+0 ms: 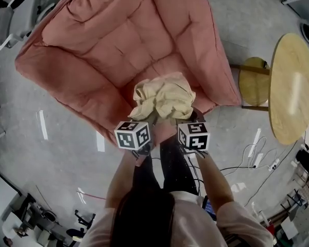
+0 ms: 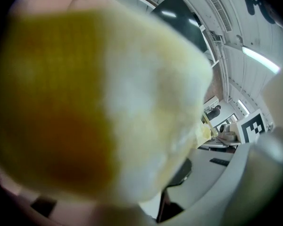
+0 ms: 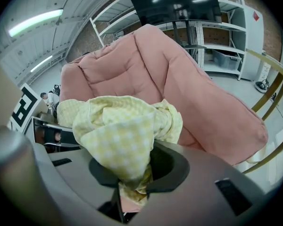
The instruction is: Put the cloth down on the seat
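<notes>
1. One pink padded seat (image 1: 118, 50), wide and quilted, standing on a grey floor (image 1: 56, 158).
2. One pale yellow checked cloth (image 1: 162, 99), bunched into a loose wad over the seat's front edge and raised on both grippers. Touching the cushion or clear of it: cannot tell.
3. Two grippers, side by side just in front of the seat, each topped by one cube with black-and-white square markers.
4. At the left gripper (image 1: 146, 120): tips buried in the wad's near left corner, pinching the cloth as read from the head view. Its own view smothered by a blurred yellow fold against the lens, jaws covered there.
5. At the right gripper (image 3: 127, 194): jaws pressed together on a twisted tail of the cloth, checked fabric spilling up and out above them, the seat's back rising behind.
6. Seat as the only holder in view, with the cloth at its front lip, not down in its hollow.
7. One round wooden table (image 1: 293, 86) well to the right of the seat; one round wooden stool (image 1: 253, 81) between seat and table.
8. One white chair (image 1: 15, 14) off the seat's far left corner; cables (image 1: 252, 158) loose on the floor off its near right.
9. Markings: coded square patterns only, on the right cube (image 2: 252, 126) and the left cube (image 3: 21, 107).
</notes>
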`<state>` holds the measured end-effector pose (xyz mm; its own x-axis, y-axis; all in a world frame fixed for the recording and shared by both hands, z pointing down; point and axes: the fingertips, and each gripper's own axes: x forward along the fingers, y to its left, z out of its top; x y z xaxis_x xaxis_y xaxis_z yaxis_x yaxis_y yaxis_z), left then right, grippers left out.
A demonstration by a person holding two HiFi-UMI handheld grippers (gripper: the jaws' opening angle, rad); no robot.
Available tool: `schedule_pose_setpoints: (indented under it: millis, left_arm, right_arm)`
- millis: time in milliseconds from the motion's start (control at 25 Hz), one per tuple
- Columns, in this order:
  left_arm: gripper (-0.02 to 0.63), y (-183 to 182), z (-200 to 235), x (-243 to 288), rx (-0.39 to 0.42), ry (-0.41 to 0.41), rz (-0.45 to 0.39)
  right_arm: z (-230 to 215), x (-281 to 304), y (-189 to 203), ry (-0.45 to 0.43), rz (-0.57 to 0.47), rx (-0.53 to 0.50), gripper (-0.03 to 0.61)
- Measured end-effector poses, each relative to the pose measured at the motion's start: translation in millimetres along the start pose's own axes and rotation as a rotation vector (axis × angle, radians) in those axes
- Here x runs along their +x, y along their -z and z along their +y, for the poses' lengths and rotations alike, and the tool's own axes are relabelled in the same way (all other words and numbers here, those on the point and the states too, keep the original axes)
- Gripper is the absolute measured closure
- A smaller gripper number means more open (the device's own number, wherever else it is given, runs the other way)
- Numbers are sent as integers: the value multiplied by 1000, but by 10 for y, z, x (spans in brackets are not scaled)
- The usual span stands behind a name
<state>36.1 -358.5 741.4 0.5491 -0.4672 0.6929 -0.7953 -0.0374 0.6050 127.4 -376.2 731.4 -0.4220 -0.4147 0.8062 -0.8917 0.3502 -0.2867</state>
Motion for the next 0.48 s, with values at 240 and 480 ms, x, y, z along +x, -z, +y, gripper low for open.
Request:
schedule_pose_setpoints:
  millis: [240,480]
  left_arm:
    - [520,121,373,474,-44,-18,30]
    - [520,164,572,740,-65,-33,31]
  right_arm:
    - [-218,558,185,-18,47,19,462]
    - [-356,900,273,-34,60,27,460]
